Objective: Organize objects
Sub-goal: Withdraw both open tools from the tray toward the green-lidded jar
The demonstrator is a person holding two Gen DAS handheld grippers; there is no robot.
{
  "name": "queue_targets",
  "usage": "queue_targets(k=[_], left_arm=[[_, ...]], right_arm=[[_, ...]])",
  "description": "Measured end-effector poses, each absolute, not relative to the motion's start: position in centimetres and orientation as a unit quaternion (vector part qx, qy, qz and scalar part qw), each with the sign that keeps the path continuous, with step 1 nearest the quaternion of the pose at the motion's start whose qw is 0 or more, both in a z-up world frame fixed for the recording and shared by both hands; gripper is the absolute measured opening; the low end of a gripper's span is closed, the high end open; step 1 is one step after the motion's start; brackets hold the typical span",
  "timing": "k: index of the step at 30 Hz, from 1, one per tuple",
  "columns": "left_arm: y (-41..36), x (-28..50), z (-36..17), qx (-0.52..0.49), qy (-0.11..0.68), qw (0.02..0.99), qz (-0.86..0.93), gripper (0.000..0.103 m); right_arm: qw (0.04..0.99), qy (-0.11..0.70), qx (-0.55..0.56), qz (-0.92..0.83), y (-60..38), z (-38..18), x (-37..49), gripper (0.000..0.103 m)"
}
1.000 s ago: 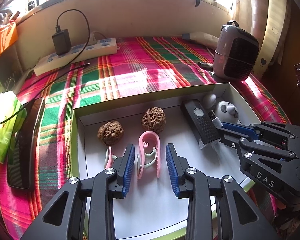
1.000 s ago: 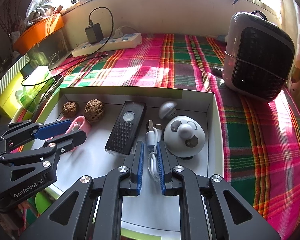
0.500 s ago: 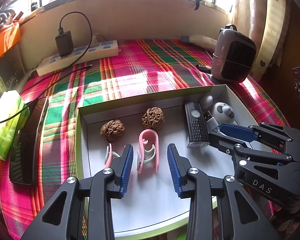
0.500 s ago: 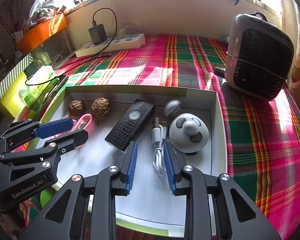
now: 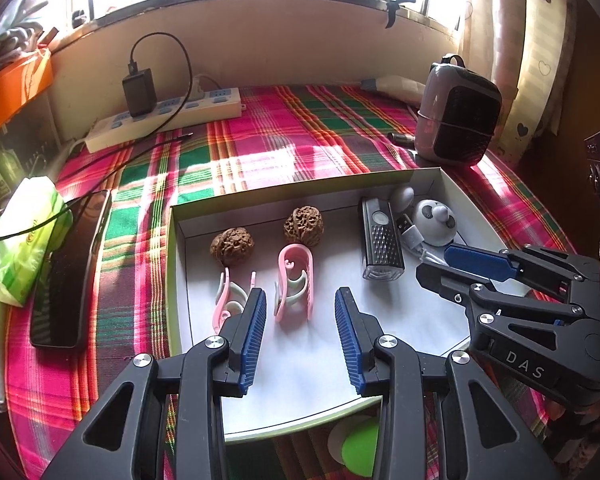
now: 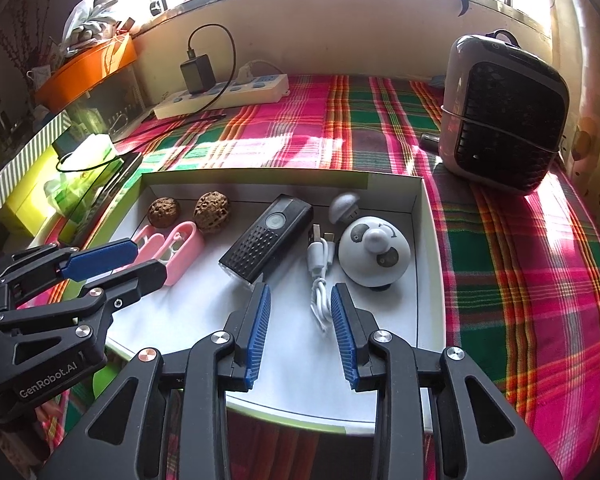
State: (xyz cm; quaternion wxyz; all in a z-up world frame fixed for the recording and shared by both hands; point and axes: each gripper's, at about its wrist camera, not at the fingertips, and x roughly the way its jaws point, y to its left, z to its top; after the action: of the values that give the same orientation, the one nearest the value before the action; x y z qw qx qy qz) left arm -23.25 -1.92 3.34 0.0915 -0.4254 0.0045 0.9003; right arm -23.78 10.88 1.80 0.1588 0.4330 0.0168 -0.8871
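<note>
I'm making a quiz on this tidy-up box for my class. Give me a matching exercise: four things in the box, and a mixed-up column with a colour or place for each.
Things:
1. walnuts
2. clip
3. bike light
4. USB cable

Descriptions:
A. white, lying ahead of the open right gripper
B. black, with a round button
C. brown, at the back wall of the box
D. pink, ahead of the open left gripper

Pairs: 1-C, 2-D, 3-B, 4-A
</note>
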Motion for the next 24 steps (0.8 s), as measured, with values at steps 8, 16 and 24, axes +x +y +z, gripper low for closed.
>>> queue_targets(k=[8, 16, 24], left_arm=[[-1.9, -21.7, 4.0, -0.416, 0.008, 0.084, 0.906, 0.034], [-2.3, -19.7, 4.7, -0.402, 0.006, 0.079, 0.912, 0.034], [-2.9, -17.8, 4.8, -0.391, -0.002, 0.071, 0.917, 0.034]], right_arm=[[0.158, 0.021, 0.423, -0.892, 10.7, 2.4, -22.4, 0.033], [0.156, 0.028, 0.404, -0.901, 10.6, 3.2, -20.3, 0.033], [0.160, 0.030, 0.388, -0.907, 10.5, 3.9, -18.5, 0.033]])
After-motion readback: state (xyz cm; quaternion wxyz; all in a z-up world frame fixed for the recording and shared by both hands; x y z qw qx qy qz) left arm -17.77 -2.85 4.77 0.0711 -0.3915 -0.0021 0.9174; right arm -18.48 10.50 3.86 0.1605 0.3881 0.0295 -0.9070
